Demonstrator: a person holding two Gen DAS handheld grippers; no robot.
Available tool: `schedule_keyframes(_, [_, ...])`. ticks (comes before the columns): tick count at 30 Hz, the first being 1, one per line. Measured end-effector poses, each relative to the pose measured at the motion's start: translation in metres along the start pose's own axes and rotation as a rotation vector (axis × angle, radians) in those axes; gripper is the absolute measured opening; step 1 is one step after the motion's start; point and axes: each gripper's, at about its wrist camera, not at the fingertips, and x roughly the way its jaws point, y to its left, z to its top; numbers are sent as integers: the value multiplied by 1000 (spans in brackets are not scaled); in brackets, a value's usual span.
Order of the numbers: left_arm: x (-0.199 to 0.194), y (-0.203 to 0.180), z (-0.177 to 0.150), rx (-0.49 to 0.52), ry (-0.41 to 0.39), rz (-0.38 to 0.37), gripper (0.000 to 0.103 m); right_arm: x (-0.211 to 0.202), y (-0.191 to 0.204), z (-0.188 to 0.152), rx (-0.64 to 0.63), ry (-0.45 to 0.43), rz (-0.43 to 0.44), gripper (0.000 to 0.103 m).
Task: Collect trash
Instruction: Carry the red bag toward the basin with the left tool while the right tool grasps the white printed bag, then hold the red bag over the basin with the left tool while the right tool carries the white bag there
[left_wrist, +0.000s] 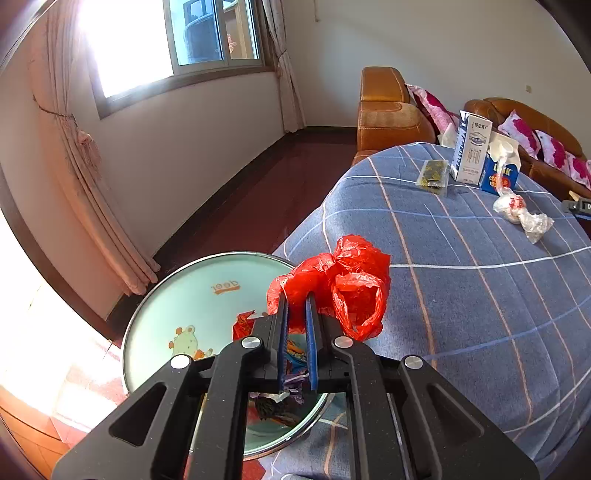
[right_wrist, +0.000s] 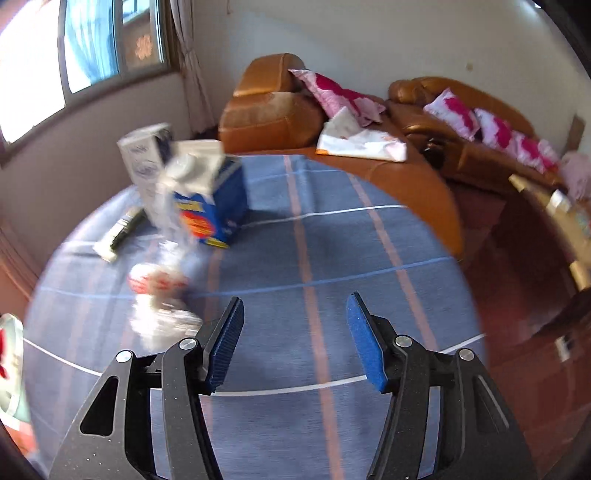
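My left gripper (left_wrist: 296, 306) pinches a crinkled red plastic bag (left_wrist: 343, 284) between its blue ribbed pads, over the rim of a round metal bin (left_wrist: 177, 295) holding scraps. My right gripper (right_wrist: 295, 314) hangs open above the checked blue cloth (right_wrist: 314, 229); a crumpled clear wrapper (right_wrist: 159, 295) lies just left of its fingers. Beyond stand two cartons (right_wrist: 199, 192), blurred.
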Motion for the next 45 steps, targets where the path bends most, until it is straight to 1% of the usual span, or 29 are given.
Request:
schedule_keyframes(1, [-1, 0, 1, -1, -4, 8, 8, 1, 6, -1, 37, 3, 39, 58])
schedule_keyframes(2, [-2, 1, 3, -1, -11, 15, 8, 1, 11, 0, 60, 3, 58, 58])
schedule_keyframes(5, [-5, 4, 4, -5, -17, 18, 8, 10, 29, -1, 135, 13, 92, 58])
schedule_keyframes(7, [-7, 6, 4, -6, -19, 19, 9, 21, 38, -4, 205, 61, 130, 58])
schedule_keyframes(9, [-6, 9, 2, -9, -16, 17, 9, 30, 46, -9, 228, 100, 138, 58])
schedule_keyframes(10, [-6, 10, 1, -12, -13, 15, 9, 33, 49, -11, 231, 115, 140, 56])
schedule_keyframes(12, [-5, 12, -1, -18, -9, 12, 9, 42, 51, -15, 249, 153, 163, 47])
schedule_keyframes(13, [-4, 13, -2, -21, -7, 9, 9, 42, 51, -16, 243, 145, 163, 41])
schedule_keyframes(14, [-4, 14, -3, -24, -5, 7, 9, 41, 52, -16, 232, 145, 171, 27])
schedule_keyframes(15, [-4, 15, -3, -26, -4, 7, 9, 41, 54, -16, 218, 151, 192, 24])
schedule_keyframes(16, [-4, 16, -3, -27, -4, 8, 9, 39, 56, -15, 200, 147, 195, 18])
schedule_keyframes(17, [-5, 17, -3, -28, -4, 9, 9, 34, 60, -14, 160, 135, 193, 15])
schedule_keyframes(19, [-9, 19, -4, -24, -9, 16, 9, 25, 65, -16, 108, 103, 193, 12])
schedule_keyframes(23, [-17, 22, -5, -16, -16, 48, 9, -7, 78, -21, -16, -8, 218, 11])
schedule_keyframes(25, [-20, 22, -8, -10, -13, 65, 9, -28, 91, -22, -89, -66, 247, 11])
schedule_keyframes(27, [-23, 25, -13, -11, -4, 85, 9, -45, 108, -24, -173, -116, 252, 11])
schedule_keyframes(29, [-26, 29, -18, -11, 5, 113, 9, -52, 117, -23, -220, -128, 287, 12])
schedule_keyframes(31, [-29, 34, -23, -7, 12, 149, 9, -57, 137, -28, -284, -143, 301, 11])
schedule_keyframes(32, [-31, 39, -26, -7, 18, 170, 9, -59, 147, -30, -310, -143, 334, 11])
schedule_keyframes(38, [-41, 64, -32, -30, 29, 268, 9, -62, 190, -48, -431, -137, 422, 12])
schedule_keyframes(45, [-43, 72, -37, -26, 35, 325, 9, -75, 234, -64, -547, -153, 501, 12])
